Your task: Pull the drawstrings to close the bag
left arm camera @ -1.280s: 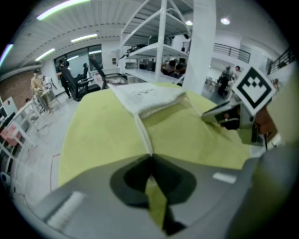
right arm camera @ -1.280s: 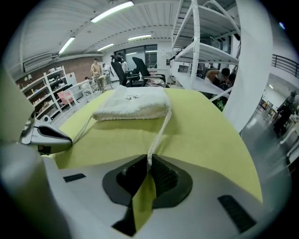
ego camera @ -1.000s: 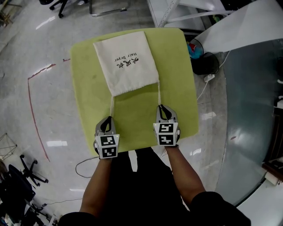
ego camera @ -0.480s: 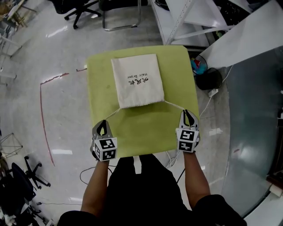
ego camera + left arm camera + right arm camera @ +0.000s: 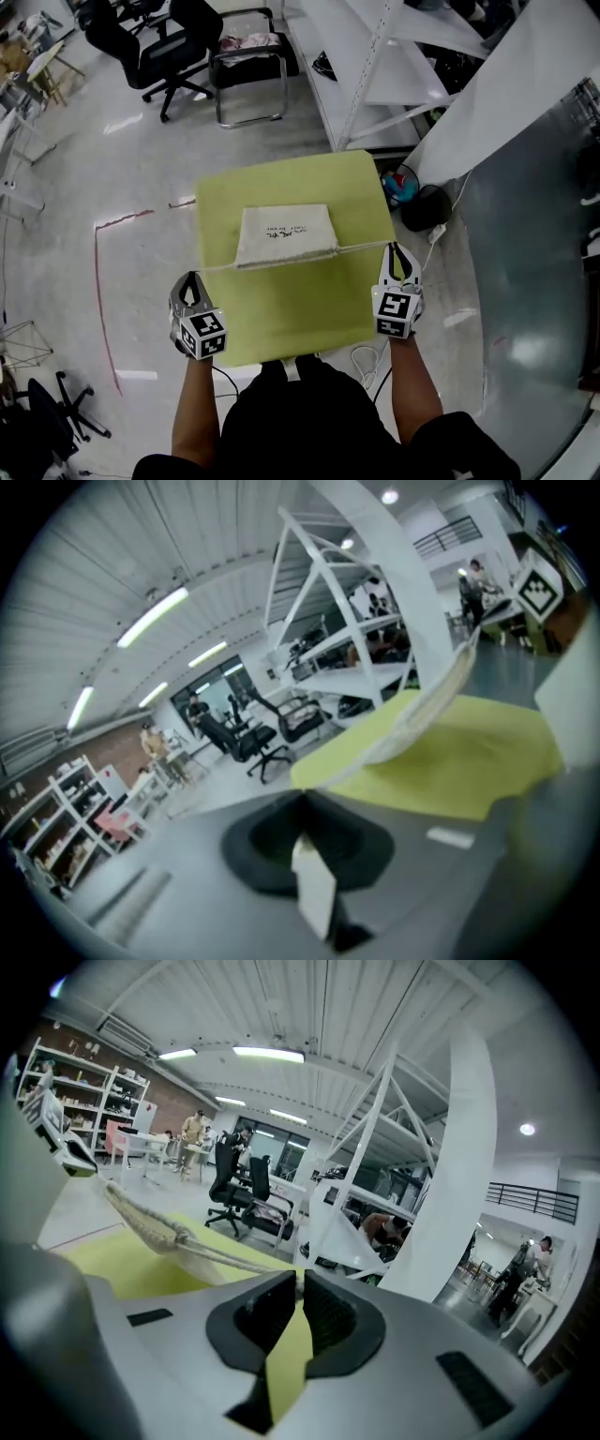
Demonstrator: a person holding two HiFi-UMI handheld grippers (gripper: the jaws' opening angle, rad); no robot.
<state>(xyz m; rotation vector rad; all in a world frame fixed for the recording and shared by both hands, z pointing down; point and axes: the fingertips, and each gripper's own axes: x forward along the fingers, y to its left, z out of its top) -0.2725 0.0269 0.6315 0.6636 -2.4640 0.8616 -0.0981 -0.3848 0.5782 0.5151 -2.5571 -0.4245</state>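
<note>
A cream drawstring bag (image 5: 286, 234) lies flat on the yellow-green table (image 5: 281, 314), with its gathered mouth towards me. Its two drawstrings run sideways, taut: the left one (image 5: 220, 267) to my left gripper (image 5: 191, 281), the right one (image 5: 361, 249) to my right gripper (image 5: 401, 251). Both grippers hang off the table's side edges, each shut on its string. In the right gripper view the knotted drawstring (image 5: 211, 1251) leads into the closed right gripper (image 5: 300, 1283). In the left gripper view the bag (image 5: 427, 710) rises beyond the closed left gripper (image 5: 302, 803).
Office chairs (image 5: 169, 37) and a metal-framed chair (image 5: 246, 66) stand beyond the table. A white metal frame (image 5: 375, 56) rises at the far right, with a dark bin (image 5: 427, 208) below it. A cable (image 5: 361, 361) lies on the floor by my legs.
Both grippers have swung outward and apart, past the table's sides. The drawstrings went from running towards me to stretching sideways, and the bag's mouth has bunched narrower.
</note>
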